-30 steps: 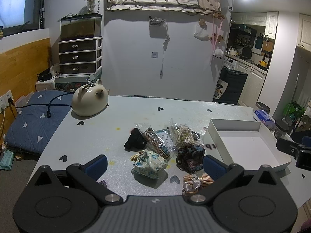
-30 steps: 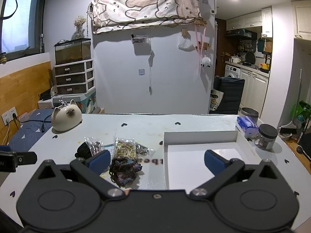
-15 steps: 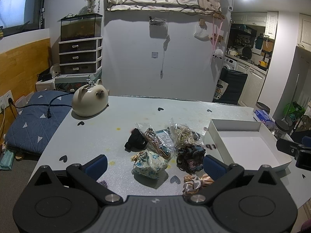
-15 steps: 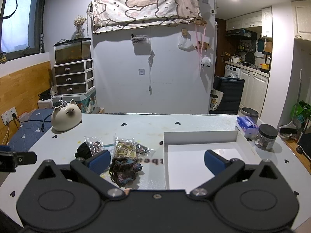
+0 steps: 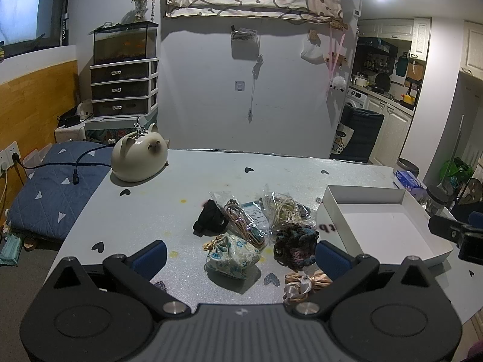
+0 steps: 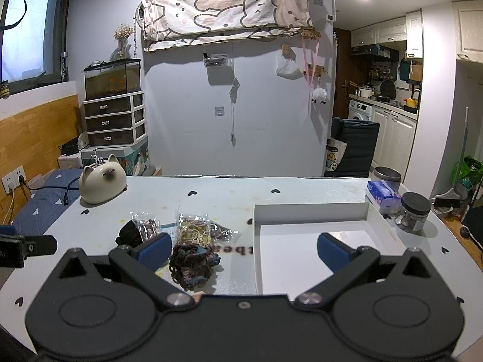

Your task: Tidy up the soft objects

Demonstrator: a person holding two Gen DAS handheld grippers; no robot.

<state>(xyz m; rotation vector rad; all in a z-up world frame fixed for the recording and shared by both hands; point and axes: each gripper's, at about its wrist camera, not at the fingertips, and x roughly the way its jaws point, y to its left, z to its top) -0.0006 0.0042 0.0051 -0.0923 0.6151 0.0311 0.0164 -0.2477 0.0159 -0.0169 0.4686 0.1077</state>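
On the grey table (image 5: 211, 181), a floral pouch (image 5: 232, 255) lies lower centre, white box (image 5: 389, 226) at right; both my grippers' fingers (image 5: 149, 255) (image 6: 332, 249) spread apart, empty.

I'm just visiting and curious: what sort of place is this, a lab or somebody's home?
Most likely a small lived-in flat: a fish tank sits on plastic drawers, a washing machine stands in the kitchen nook, and a cartoon blanket hangs on the wall.
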